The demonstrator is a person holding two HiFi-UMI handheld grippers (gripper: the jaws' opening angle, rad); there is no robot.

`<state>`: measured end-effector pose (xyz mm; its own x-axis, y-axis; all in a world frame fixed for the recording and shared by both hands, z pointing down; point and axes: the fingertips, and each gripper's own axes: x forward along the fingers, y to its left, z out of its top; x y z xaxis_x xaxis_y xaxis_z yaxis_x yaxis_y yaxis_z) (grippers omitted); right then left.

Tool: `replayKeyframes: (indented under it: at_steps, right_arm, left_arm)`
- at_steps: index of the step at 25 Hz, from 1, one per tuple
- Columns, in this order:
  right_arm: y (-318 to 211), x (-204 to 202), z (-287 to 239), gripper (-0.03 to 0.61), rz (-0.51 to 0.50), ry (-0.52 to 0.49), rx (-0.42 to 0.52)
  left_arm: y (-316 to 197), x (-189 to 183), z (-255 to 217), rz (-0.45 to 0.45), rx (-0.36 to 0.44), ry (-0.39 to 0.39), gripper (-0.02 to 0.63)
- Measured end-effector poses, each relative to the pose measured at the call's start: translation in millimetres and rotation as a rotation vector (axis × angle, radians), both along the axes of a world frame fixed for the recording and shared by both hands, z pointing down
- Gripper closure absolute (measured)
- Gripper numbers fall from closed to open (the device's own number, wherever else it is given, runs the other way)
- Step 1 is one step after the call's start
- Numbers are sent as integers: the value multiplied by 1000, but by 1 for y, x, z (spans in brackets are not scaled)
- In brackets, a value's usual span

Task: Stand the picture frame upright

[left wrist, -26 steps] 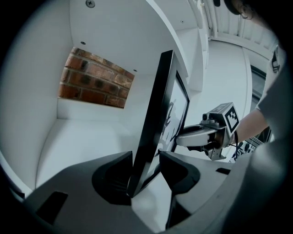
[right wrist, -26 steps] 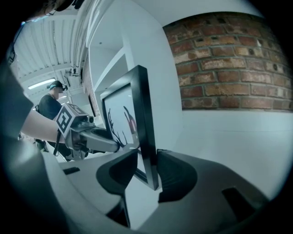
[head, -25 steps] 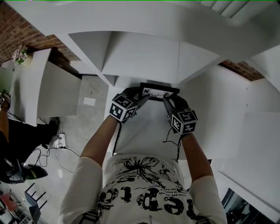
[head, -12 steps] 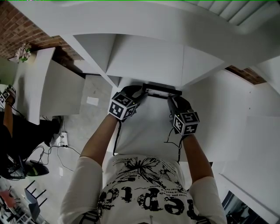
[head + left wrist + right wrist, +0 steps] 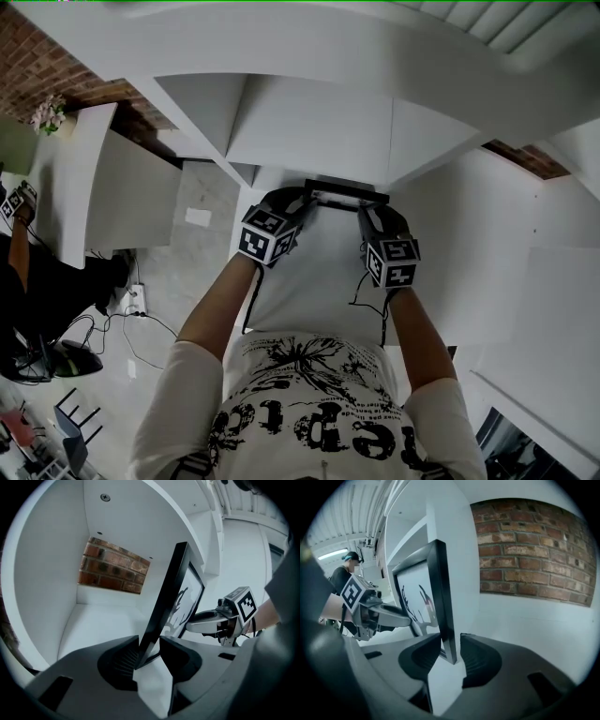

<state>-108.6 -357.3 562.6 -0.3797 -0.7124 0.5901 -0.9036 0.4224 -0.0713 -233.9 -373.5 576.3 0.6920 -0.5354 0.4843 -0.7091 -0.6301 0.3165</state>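
In the head view, the picture frame point(image 5: 345, 195) was seen standing nearly upright between the left gripper point(image 5: 302, 199) and the right gripper point(image 5: 367, 208). In the left gripper view, its edge was clamped by jaws just closing. In the right gripper view, its other edge stood between jaws just loosened, with a gap beside one.

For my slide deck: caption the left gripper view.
Left gripper, jaws just closing, clasps the black picture frame's edge, upright in a white shelf compartment.
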Motion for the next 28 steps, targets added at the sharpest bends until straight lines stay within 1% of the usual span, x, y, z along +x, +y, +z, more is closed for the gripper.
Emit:
replayKeyframes:
  at_steps: [3, 4, 5, 6, 7, 8, 10, 11, 13, 16, 20, 22, 23, 24, 25, 26, 27, 28]
  right_arm:
    - [-2, 5, 2, 420, 25, 16, 0]
    - [-2, 6, 2, 406, 34, 18, -2]
    - [-2, 7, 3, 385, 41, 19, -3]
    - [-2, 8, 2, 365, 47, 20, -3]
    - [-1, 9, 2, 364, 51, 20, 0]
    - [-1, 9, 0, 348, 54, 19, 5]
    - [-1, 9, -4, 345, 62, 17, 21]
    - [-1, 9, -6, 345, 65, 16, 28]
    - [0, 7, -9, 324, 65, 8, 39]
    - [6, 5, -15, 319, 68, -15, 49]
    - [19, 15, -24, 324, 99, -38, 72]
    - [29, 20, -28, 356, 112, -34, 80]
    - [34, 24, -30, 364, 118, -28, 87]
    - [40, 27, -33, 393, 129, -20, 98]
    - [45, 31, -38, 462, 144, -13, 114]
    - [50, 35, -43, 534, 157, -9, 132]
    - [55, 38, -49, 571, 161, -8, 150]
    - [59, 39, -56, 572, 156, -8, 167]
  left_arm:
    - [0, 2, -1, -12, 2, 13, 462]
    - [-1, 2, -2, -20, 3, 25, 435]
    - [-1, 2, -4, -29, 7, 36, 390]
    - [-2, 1, -6, -39, 13, 43, 365]
    - [-2, -1, -6, -48, 19, 40, 338]
    - [-2, -2, -7, -56, 25, 30, 320]
    - [-2, -5, -6, -63, 34, 11, 309]
    - [-1, -7, -6, -65, 38, 12, 301]
    - [0, -9, -7, -76, 44, 26, 289]
    - [6, -16, -12, -107, 62, 30, 288]
    - [19, -27, -24, -158, 138, 10, 293]
    - [29, -33, -30, -178, 162, 2, 332]
    - [35, -35, -33, -187, 167, 5, 373]
    - [40, -38, -36, -198, 170, 14, 399]
    - [46, -41, -40, -213, 172, 28, 414]
    - [51, -43, -44, -230, 176, 44, 445]
    - [56, -45, -49, -245, 182, 61, 478]
    - [61, -46, -55, -257, 191, 78, 521]
